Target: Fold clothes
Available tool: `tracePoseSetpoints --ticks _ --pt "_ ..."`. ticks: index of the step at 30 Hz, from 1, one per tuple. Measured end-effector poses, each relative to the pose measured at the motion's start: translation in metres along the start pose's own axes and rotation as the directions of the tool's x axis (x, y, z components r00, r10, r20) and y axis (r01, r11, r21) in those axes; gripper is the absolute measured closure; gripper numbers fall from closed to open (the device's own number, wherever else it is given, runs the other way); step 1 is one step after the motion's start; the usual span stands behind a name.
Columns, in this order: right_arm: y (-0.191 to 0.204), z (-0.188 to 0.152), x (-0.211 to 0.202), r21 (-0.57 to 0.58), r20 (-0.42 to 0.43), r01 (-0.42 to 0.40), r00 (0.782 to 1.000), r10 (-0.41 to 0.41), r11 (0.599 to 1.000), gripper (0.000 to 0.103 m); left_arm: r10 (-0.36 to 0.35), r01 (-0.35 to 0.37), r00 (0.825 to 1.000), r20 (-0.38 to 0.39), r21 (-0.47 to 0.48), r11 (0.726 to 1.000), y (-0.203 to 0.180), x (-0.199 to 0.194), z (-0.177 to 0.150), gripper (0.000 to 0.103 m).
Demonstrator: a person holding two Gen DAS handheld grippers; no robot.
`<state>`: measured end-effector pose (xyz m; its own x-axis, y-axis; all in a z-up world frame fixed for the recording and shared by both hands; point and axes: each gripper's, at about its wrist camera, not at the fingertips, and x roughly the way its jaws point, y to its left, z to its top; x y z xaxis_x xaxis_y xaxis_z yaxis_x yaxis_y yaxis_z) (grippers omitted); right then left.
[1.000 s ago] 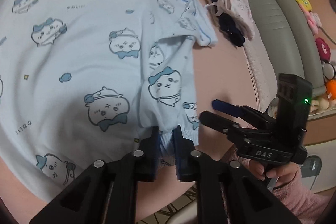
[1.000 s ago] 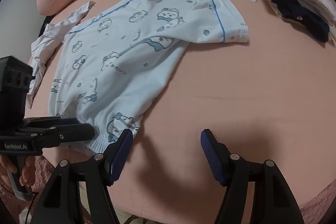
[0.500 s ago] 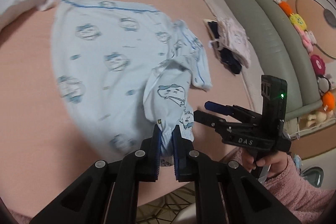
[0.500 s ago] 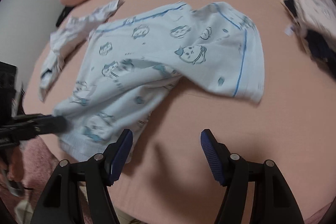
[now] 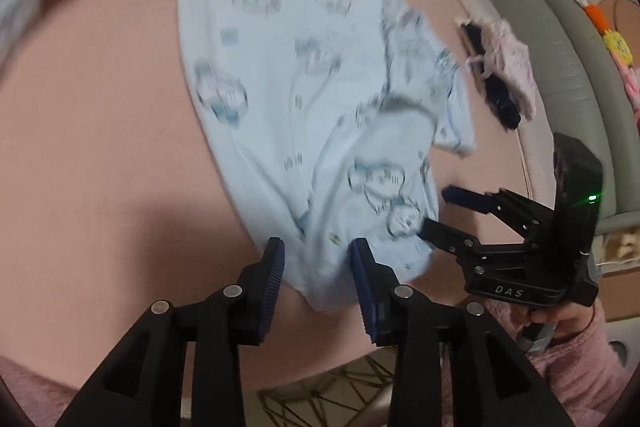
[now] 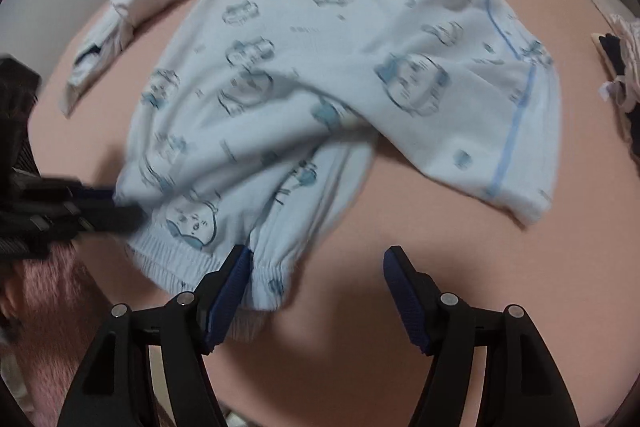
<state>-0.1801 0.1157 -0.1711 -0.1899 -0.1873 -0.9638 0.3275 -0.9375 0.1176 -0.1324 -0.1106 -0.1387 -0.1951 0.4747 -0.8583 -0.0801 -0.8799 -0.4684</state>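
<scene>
Fingers [image 5: 276,267] above pink table [image 5: 100,155], grey sofa [image 5: 560,39] beyond

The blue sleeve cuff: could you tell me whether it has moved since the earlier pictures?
Yes. The blue sleeve cuff was dragged leftwards over the shirt body, away from the folded pile; the left claw is now opening.

Left tongs [image 5: 318,267] no longer pinched on the elastic cuff [image 5: 340,287]: jaws opening, cuff between the pads, not pressed. Sleeve of the light blue top [image 5: 304,115], earlier stretched out to the side, now drawn in over the body, cuff lying near the pink surface's [image 5: 100,147] front edge. Right tongs [image 6: 316,291] shifted closer, left pad now over the cuff. Both views blurred.
</scene>
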Motion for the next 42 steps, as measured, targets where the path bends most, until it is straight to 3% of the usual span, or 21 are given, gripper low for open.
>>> tracePoseSetpoints --ticks 3,6,8,11,16,19,24,28,31,34,38,40,41,42 --pt "-0.003 0.0 -0.018 -0.022 0.039 -0.016 0.999 0.017 1.0 0.035 0.058 -0.066 0.994 0.092 0.094 0.993 -0.016 -0.026 0.003 0.071" --pt "-0.003 0.006 -0.023 0.014 0.099 -0.071 0.993 0.069 0.997 0.035 0.098 -0.11 0.993 0.067 0.213 0.971 -0.036 -0.009 0.006 0.071" --pt "-0.001 0.003 -0.008 0.021 0.065 -0.054 0.997 0.052 0.998 0.035 0.108 -0.112 0.994 0.029 0.272 0.956 -0.041 0.009 0.003 0.071" --pt "0.003 -0.001 0.01 0.025 0.027 -0.032 0.999 0.031 0.999 0.034 0.291 -0.27 0.957 0.0 0.37 0.889 -0.041 0.04 -0.008 0.068" --pt "-0.015 -0.021 -0.018 0.069 0.09 -0.111 0.991 0.104 0.991 0.034 0.237 -0.235 0.971 0.035 0.337 0.912 -0.036 0.016 -0.003 0.069" --pt "-0.048 -0.03 -0.037 0.172 0.127 -0.077 0.99 0.055 0.982 0.034 0.176 -0.199 0.98 0.095 0.372 0.907 -0.054 0.002 0.008 0.069" --pt "-0.122 -0.033 -0.038 0.395 0.108 -0.033 0.994 -0.011 0.918 0.034 0.171 -0.234 0.971 0.169 0.501 0.833 -0.118 0.034 0.038 0.069" --pt "-0.14 -0.015 -0.032 0.41 0.125 -0.017 0.991 -0.038 0.912 0.034 0.212 -0.26 0.966 0.151 0.6 0.757 -0.155 0.075 0.052 0.069" --pt "-0.156 -0.01 -0.029 0.41 0.104 0.05 0.989 -0.101 0.911 0.034 0.195 -0.221 0.974 0.114 0.649 0.728 -0.175 0.098 0.055 0.069" --pt "-0.169 -0.01 -0.03 0.429 0.127 0.025 0.988 -0.087 0.903 0.039 0.153 -0.158 0.986 0.065 0.65 0.743 -0.19 0.12 0.058 0.069" --pt "-0.175 -0.012 -0.022 0.396 0.119 0.007 0.991 -0.059 0.918 0.051 0.146 -0.139 0.988 0.044 0.653 0.744 -0.204 0.144 0.058 0.069" --pt "-0.179 -0.014 -0.019 0.405 0.126 -0.014 0.991 -0.041 0.914 0.052 0.15 -0.143 0.988 0.047 0.659 0.738 -0.209 0.152 0.058 0.079" --pt "-0.181 -0.014 -0.018 0.407 0.129 -0.019 0.991 -0.037 0.913 0.051 0.157 -0.153 0.986 0.052 0.651 0.744 -0.208 0.154 0.06 0.096" --pt "-0.181 -0.013 -0.017 0.408 0.131 -0.02 0.991 -0.037 0.913 0.052 0.132 -0.131 0.99 0.045 0.617 0.776 -0.204 0.15 0.066 0.097"
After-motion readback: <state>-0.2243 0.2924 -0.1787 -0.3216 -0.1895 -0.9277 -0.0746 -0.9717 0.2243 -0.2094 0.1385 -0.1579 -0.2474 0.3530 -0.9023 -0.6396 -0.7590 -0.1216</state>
